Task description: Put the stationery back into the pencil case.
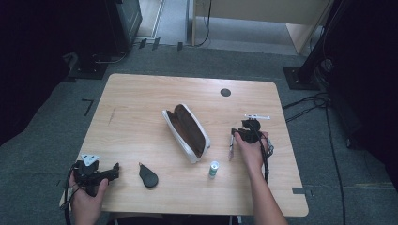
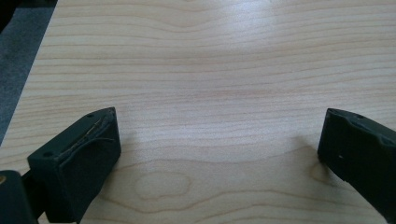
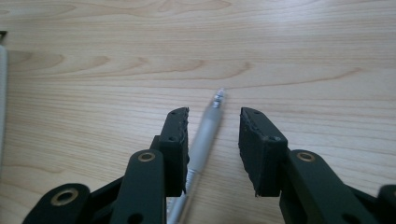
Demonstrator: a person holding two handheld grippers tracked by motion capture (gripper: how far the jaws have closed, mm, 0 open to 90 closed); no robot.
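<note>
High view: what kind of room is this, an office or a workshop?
Probably a lab or recording room. A bare wooden table stands on grey carpet, black stand bases flank it, and loose cables trail across the floor.

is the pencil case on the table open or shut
Open. In the high view the pencil case lies with its white edges spread apart and the dark brown lining showing; what is inside cannot be told.

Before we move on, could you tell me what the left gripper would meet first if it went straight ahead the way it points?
Probably the small dark pouch; the left gripper points along the table toward it, its jaws open, though depth is unclear.
</note>
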